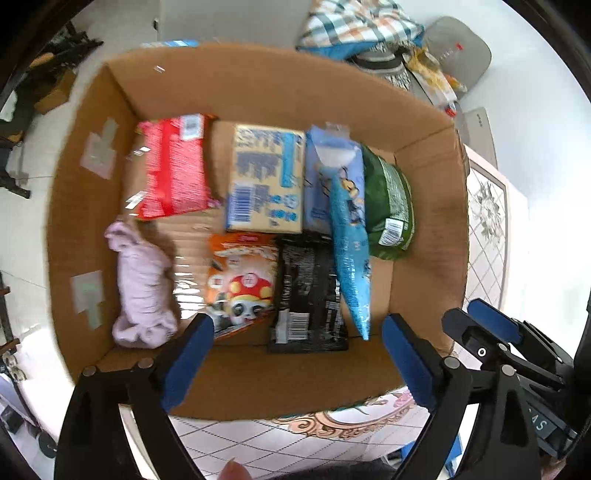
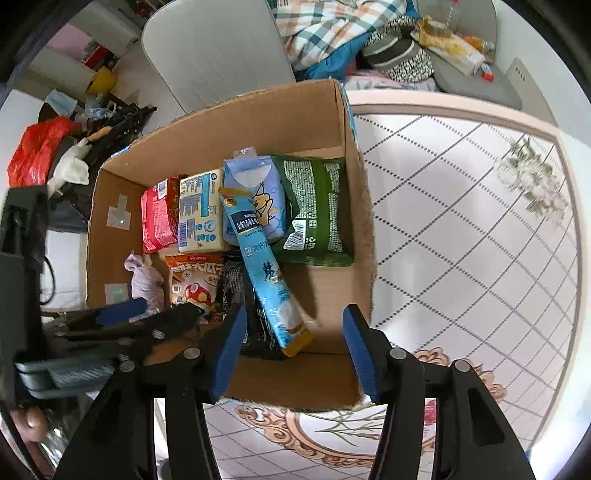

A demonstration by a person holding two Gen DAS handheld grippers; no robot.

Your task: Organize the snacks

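An open cardboard box (image 1: 258, 85) (image 2: 258, 114) holds the snacks: a red pack (image 1: 173, 166), a cream carton (image 1: 266, 181), a pale blue pouch (image 1: 317, 173), a green bag (image 1: 391, 199), an orange mushroom pack (image 1: 242, 280), a black pack (image 1: 306, 291) and a lilac cloth bundle (image 1: 142, 284). A long blue sachet (image 2: 264, 266) (image 1: 349, 247) lies slanted on top. My left gripper (image 1: 297, 354) hovers open over the box's near edge. My right gripper (image 2: 293, 349) is open above the sachet's near end, empty.
The box stands on a table with a white patterned cloth (image 2: 461, 206). A chair back (image 2: 214, 48) and a pile of clothes (image 2: 332, 29) lie beyond. Clutter and a red bag (image 2: 37, 147) sit at the left.
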